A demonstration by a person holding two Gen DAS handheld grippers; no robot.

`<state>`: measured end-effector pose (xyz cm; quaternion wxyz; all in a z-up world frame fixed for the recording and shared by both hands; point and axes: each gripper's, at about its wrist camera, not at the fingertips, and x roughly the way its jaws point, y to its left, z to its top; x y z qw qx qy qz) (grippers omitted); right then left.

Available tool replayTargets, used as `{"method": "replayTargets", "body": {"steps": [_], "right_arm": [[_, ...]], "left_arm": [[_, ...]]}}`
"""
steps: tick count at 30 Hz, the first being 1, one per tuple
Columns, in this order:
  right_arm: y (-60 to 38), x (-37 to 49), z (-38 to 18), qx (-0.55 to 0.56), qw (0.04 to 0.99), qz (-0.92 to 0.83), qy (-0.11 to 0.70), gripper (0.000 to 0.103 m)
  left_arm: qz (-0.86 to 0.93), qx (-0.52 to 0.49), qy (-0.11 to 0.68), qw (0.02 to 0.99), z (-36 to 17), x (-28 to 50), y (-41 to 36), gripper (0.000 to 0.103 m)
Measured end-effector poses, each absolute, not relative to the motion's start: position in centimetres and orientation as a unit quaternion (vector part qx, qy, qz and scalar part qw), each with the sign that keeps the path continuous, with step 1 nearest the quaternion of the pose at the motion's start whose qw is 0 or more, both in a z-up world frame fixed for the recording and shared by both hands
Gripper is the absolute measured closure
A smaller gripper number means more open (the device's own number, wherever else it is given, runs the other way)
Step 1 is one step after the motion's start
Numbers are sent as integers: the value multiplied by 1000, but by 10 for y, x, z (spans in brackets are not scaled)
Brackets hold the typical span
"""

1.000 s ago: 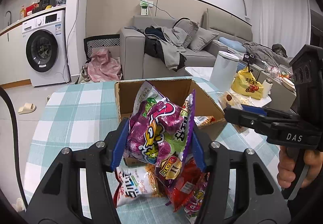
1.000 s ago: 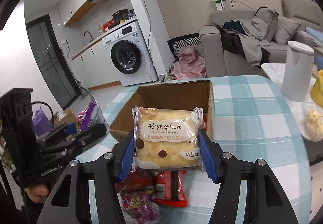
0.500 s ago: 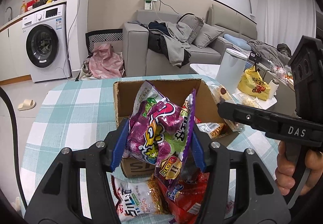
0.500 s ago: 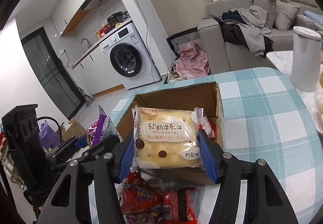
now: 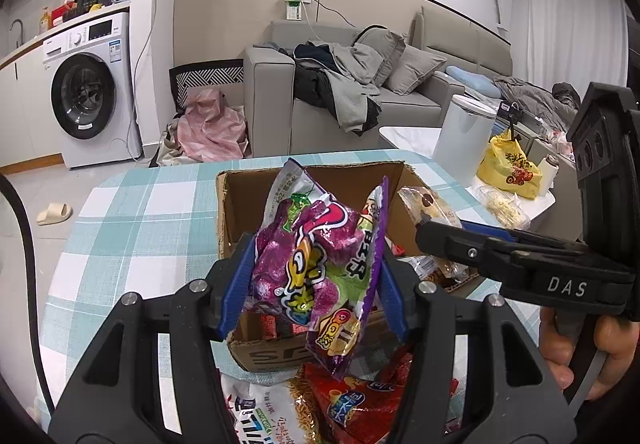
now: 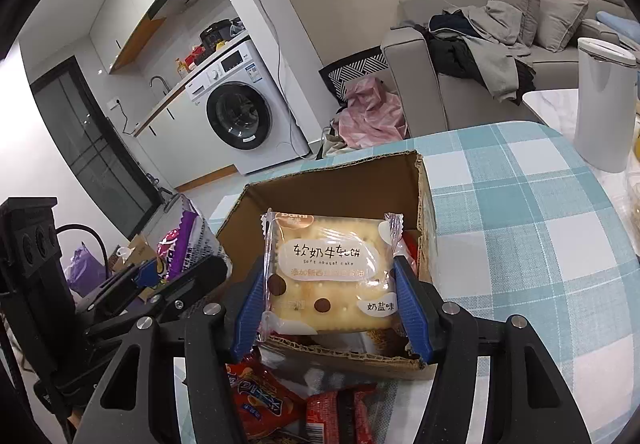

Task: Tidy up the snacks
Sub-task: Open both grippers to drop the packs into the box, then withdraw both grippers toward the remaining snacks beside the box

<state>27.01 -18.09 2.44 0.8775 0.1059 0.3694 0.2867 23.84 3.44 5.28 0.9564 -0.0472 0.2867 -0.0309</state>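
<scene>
My left gripper (image 5: pixel 314 284) is shut on a purple snack bag (image 5: pixel 320 268) and holds it over the near edge of the open cardboard box (image 5: pixel 240 199). My right gripper (image 6: pixel 332 304) is shut on a pale nougat cake packet (image 6: pixel 328 272), held above the box (image 6: pixel 344 191). The right gripper also shows at the right of the left wrist view (image 5: pixel 520 264), with the cake packet (image 5: pixel 428 203) at its tip over the box. Red and white snack packets (image 5: pixel 352 404) lie on the checked tablecloth (image 5: pixel 132 228) in front of the box.
A white cylindrical bin (image 6: pixel 604 103) stands beyond the table's right edge, with a yellow bag (image 5: pixel 512 167) on a side table. A sofa with clothes (image 5: pixel 352 83) and a washing machine (image 5: pixel 88 91) are behind. Red packets (image 6: pixel 280 408) lie near the box front.
Both grippers have moved forward and over the box with their packets. The box looks nearer and lower in both views. Neither grip has changed.
</scene>
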Motion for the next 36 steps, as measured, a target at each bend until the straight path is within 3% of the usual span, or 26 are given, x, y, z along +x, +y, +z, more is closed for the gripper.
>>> {"method": "replayTargets", "body": {"steps": [14,17,19,26,31,33,36], "right_arm": [[-177,273,23,104,880,279,369,42],[-175,273,24,101,881,279,369,38],[-173,270,24,92,881,284,367,29],[-176,251,34,58,899,280,333,17],[-186,241,36,53,896,286,336,1],[-191,235,35,51,892,291,341,1],[-195,225,32,39,891,291,345,0]], "left_arm": [[-36,-52,312,948,34,257,30,49],[-33,-51,322,945,30,259,30,49],[-33,-52,322,945,29,258,33,48],[-34,-56,320,945,35,243,43,23],[-27,-48,313,948,43,221,46,15],[-26,-43,310,949,44,211,47,0],[-26,-42,307,951,46,195,48,1]]}}
